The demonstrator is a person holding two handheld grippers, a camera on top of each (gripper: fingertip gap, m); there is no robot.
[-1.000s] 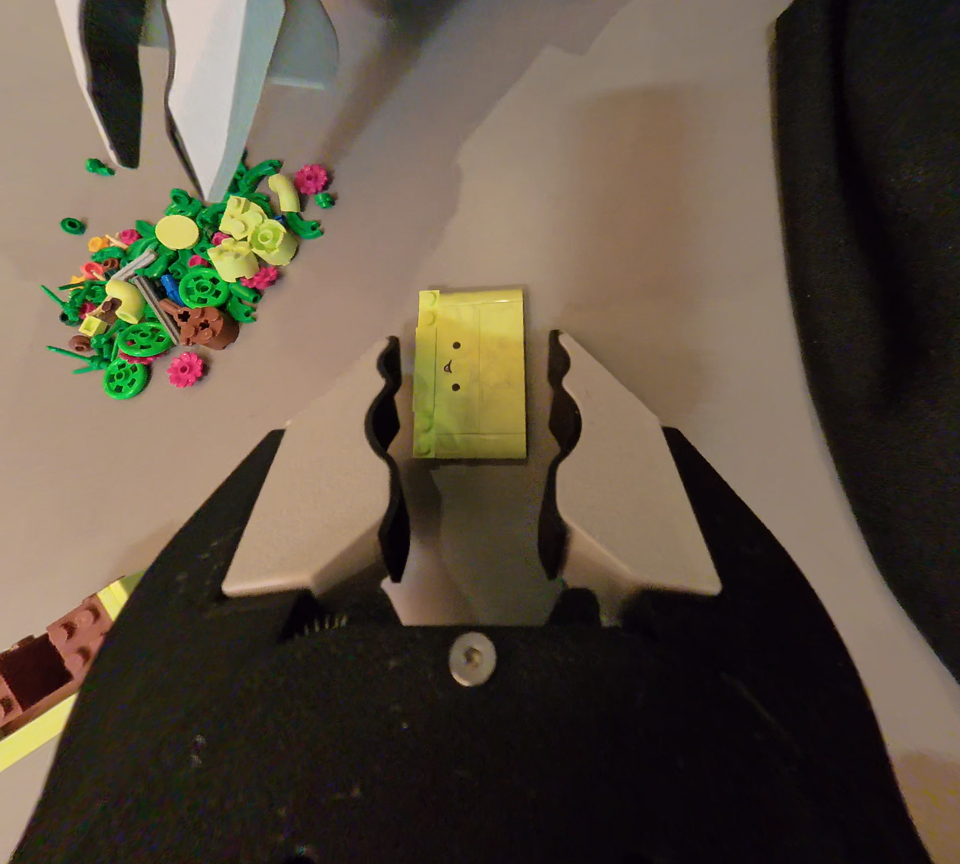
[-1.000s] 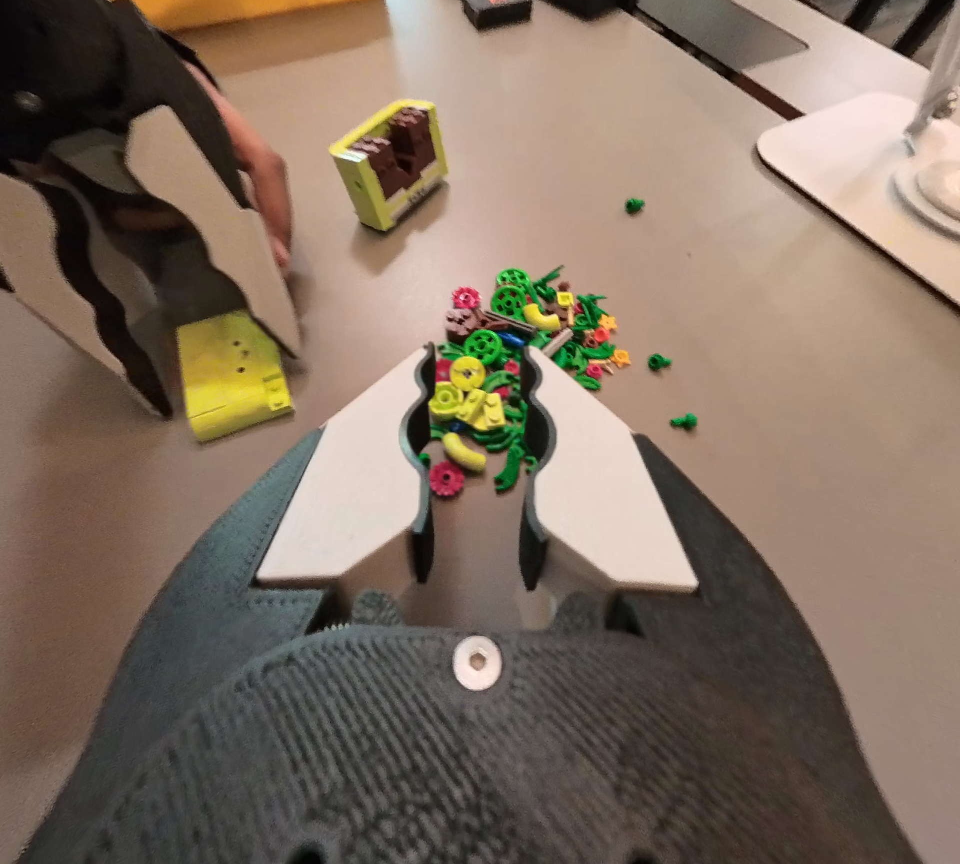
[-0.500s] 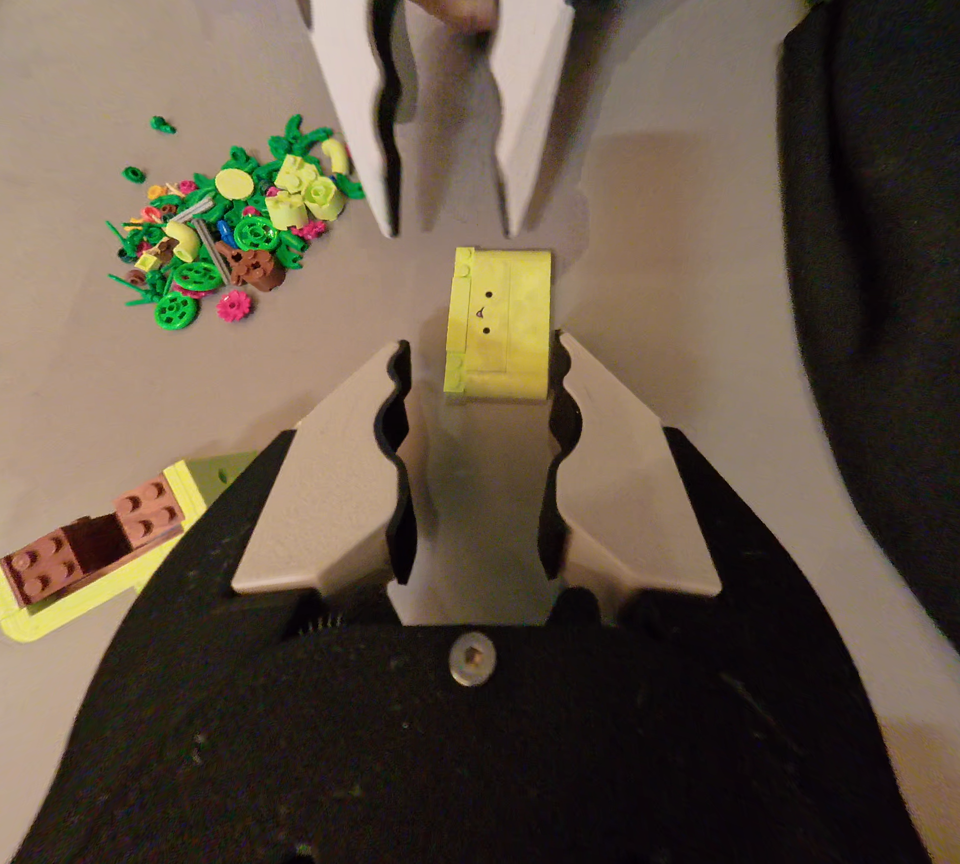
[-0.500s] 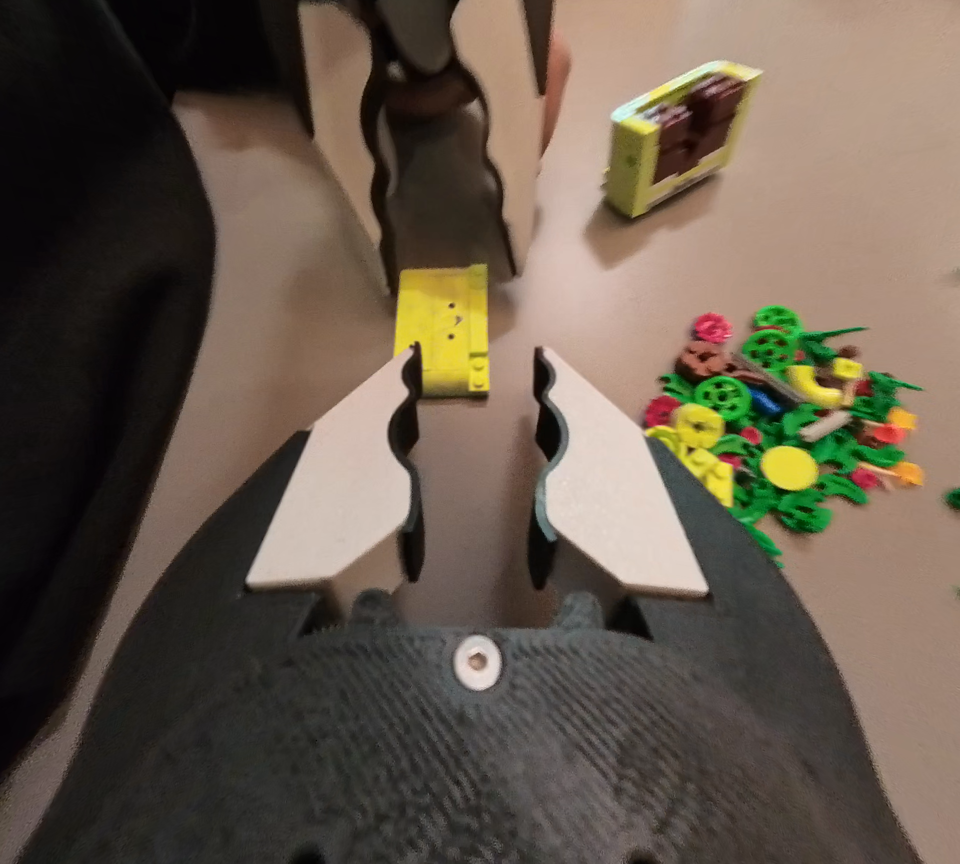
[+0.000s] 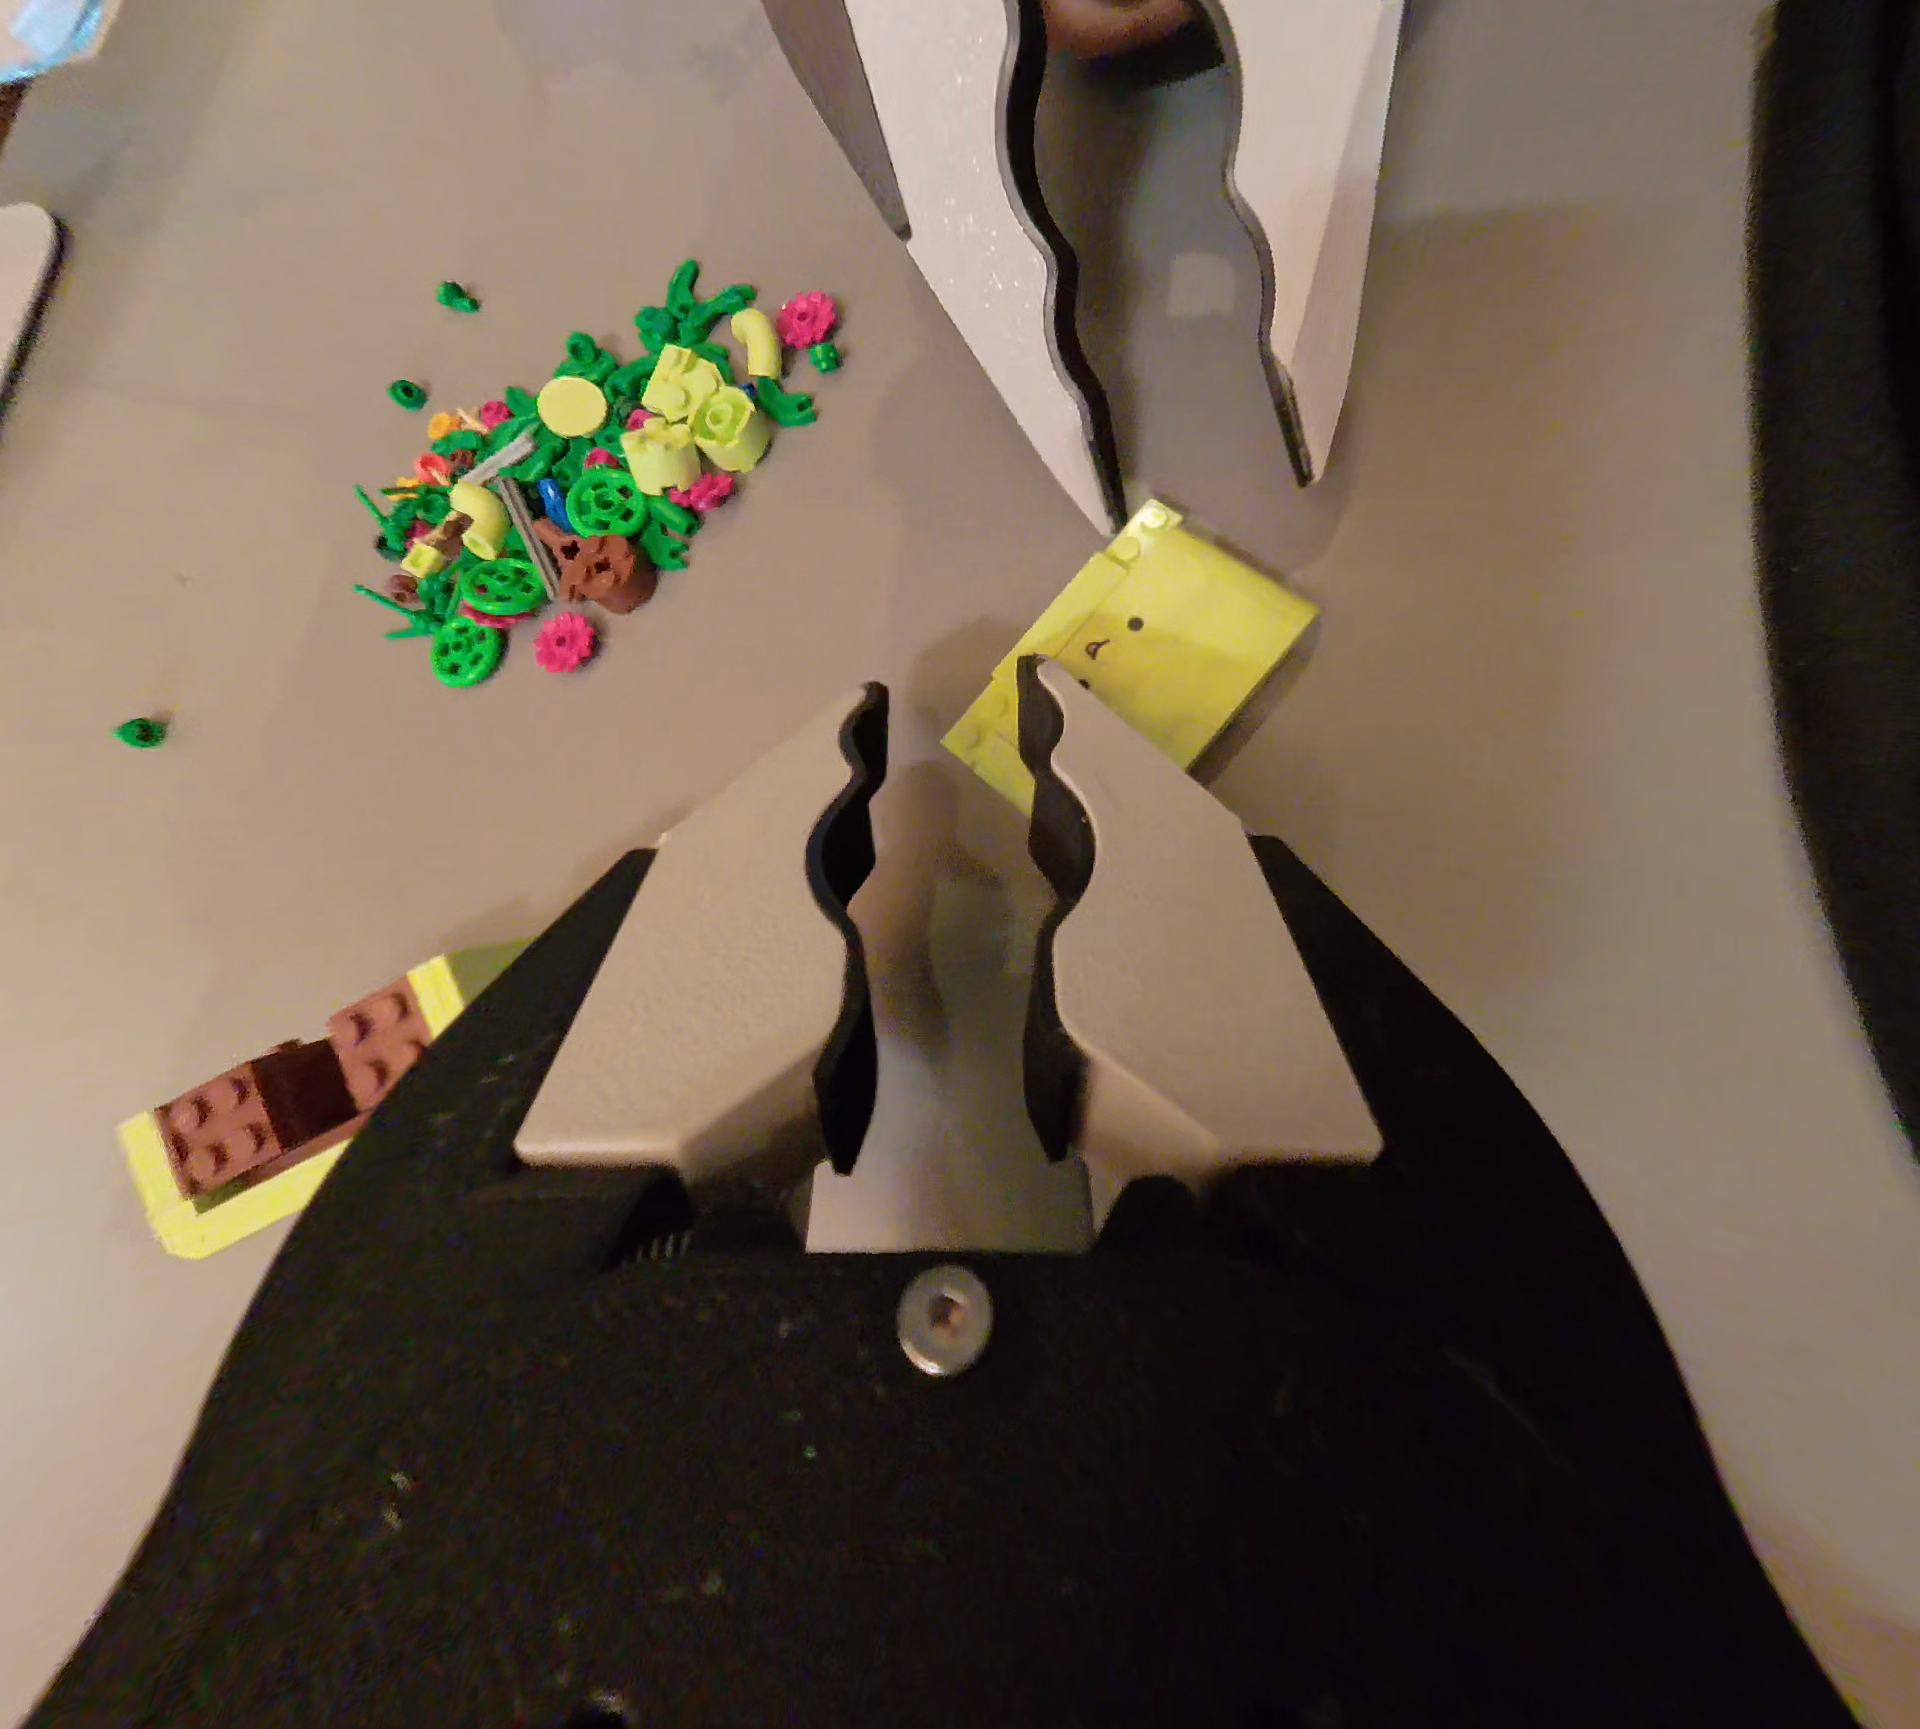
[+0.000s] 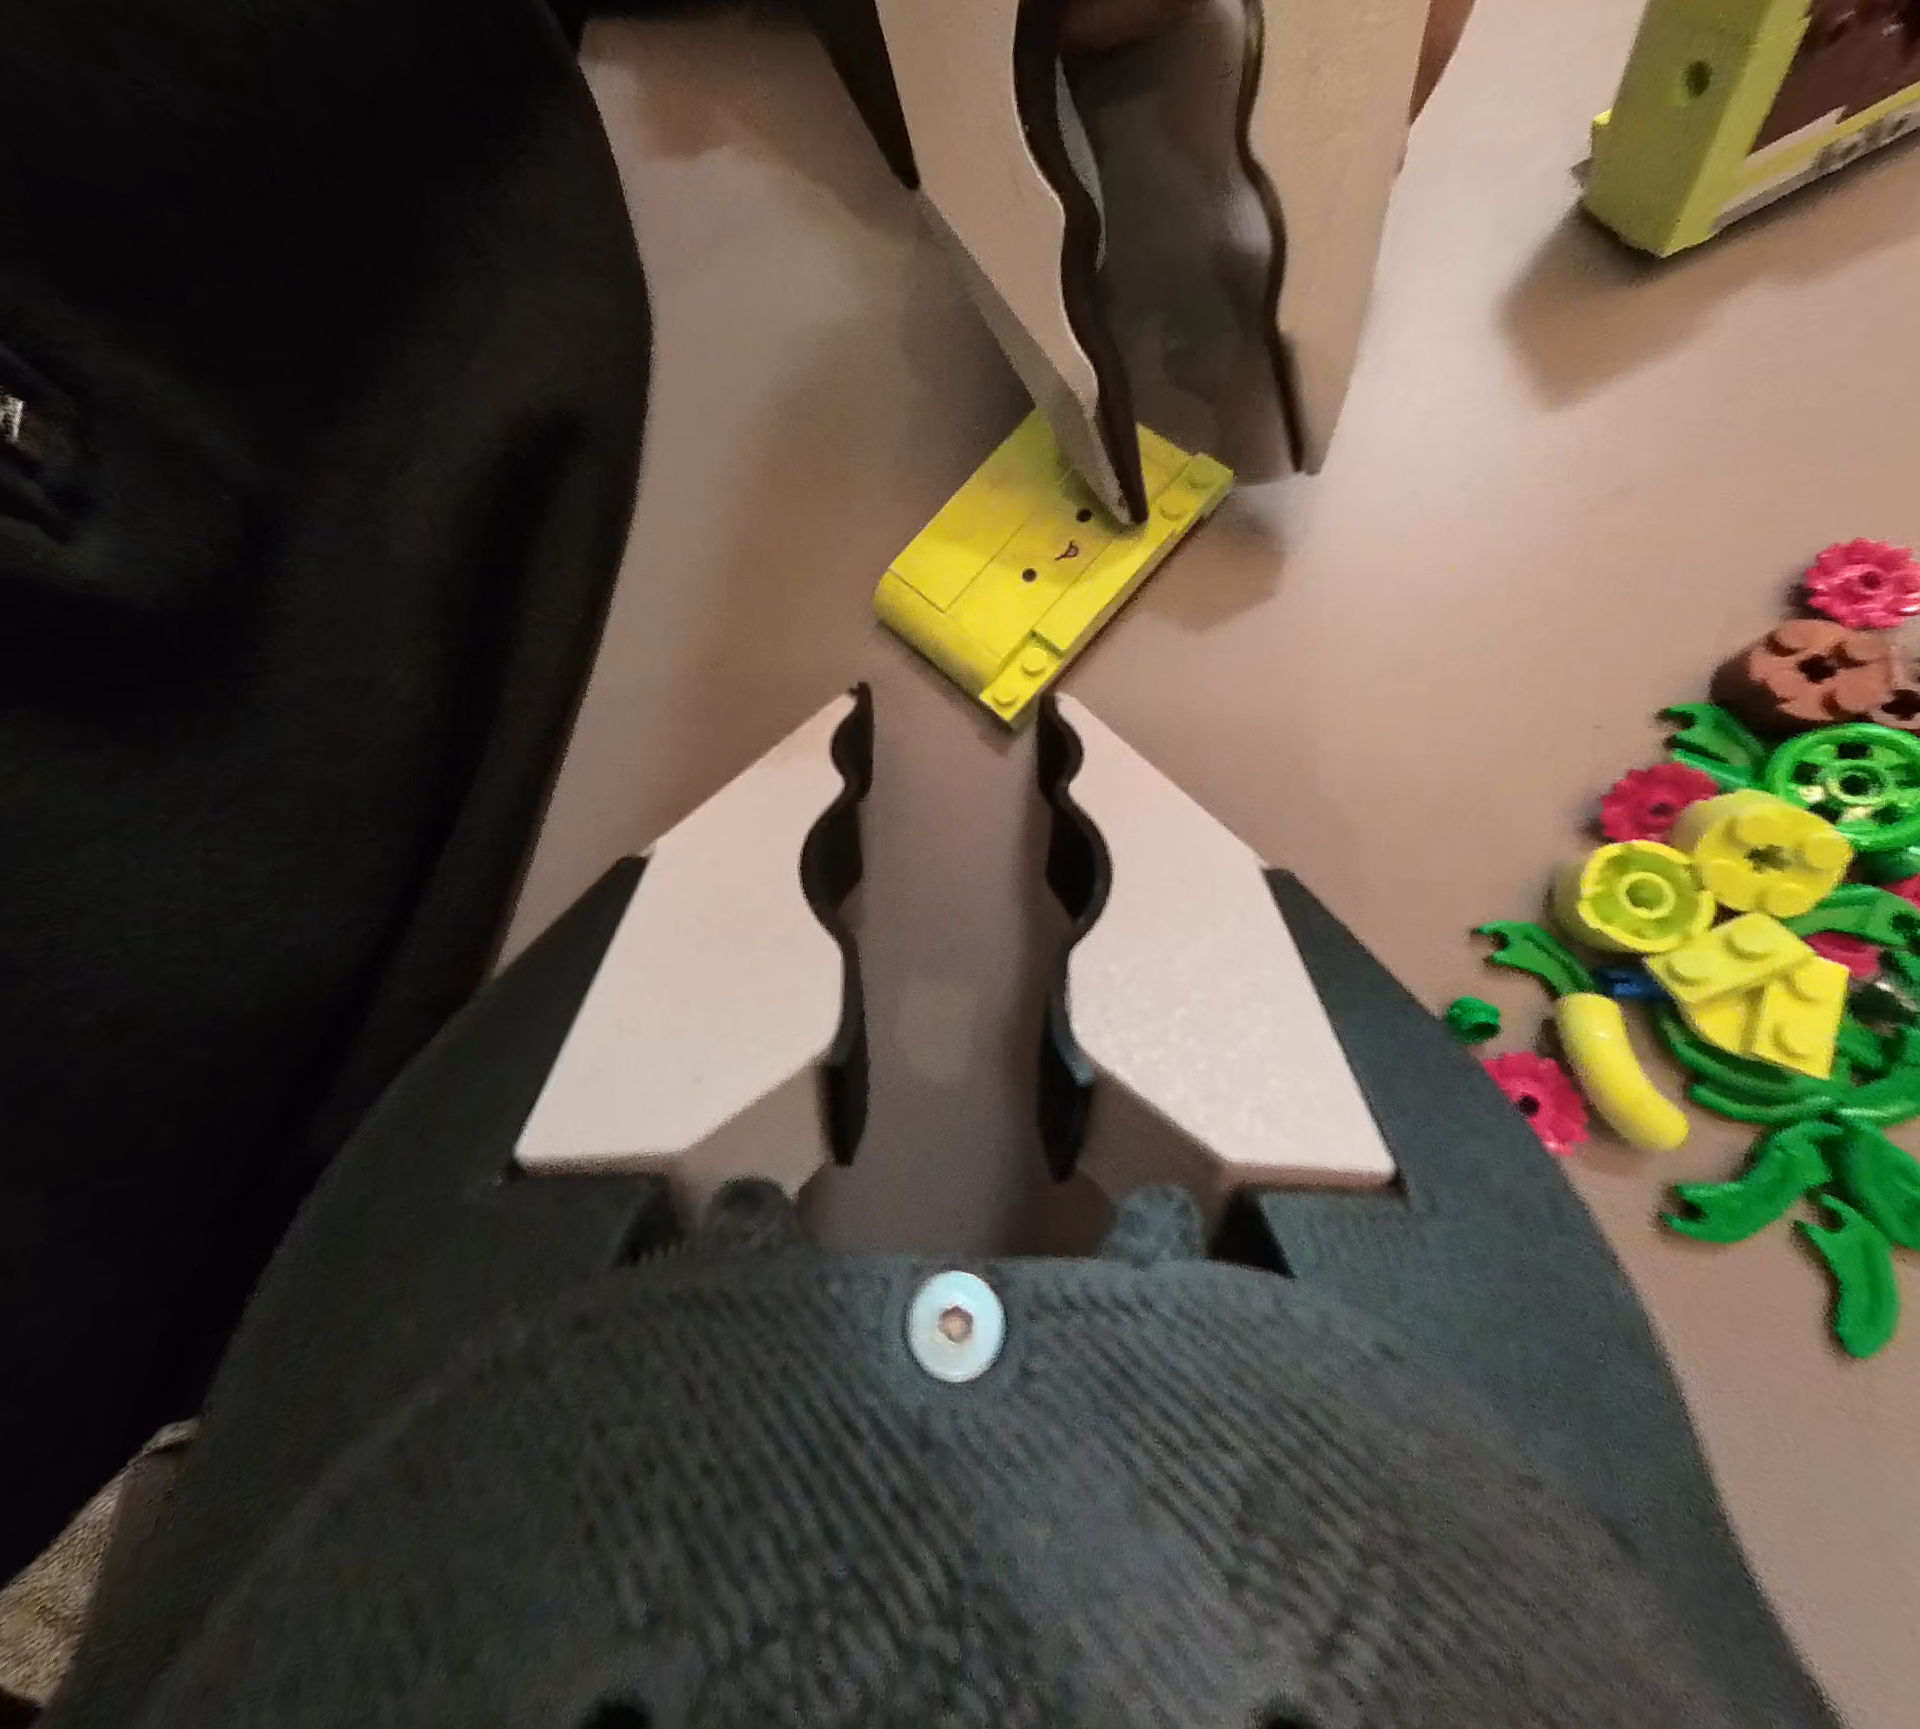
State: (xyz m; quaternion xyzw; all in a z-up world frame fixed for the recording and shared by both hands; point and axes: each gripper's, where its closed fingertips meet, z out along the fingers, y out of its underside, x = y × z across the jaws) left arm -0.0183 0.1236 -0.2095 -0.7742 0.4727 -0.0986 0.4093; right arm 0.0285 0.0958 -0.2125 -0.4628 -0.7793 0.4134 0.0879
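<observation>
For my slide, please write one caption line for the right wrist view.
Both open grippers, right and left, meet at a flat yellow brick panel on the table.

yellow brick panel [image 5: 1174, 640] turned askew, apparently nudged

left tool [image 5: 951, 692] open | fingertip over yellow brick plate [image 5: 1164, 640] | table [image 5: 1507, 744]

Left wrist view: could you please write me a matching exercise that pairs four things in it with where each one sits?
Things:
1. yellow plate with a face
2. pile of small pieces
3. brown-and-yellow block
4. right gripper

Places:
a. lower left, partly hidden
b. left of centre, spread loose
c. top, fingers pointing down
d. right of centre, lying flat

Pairs: 1-d, 2-b, 3-a, 4-c
</observation>
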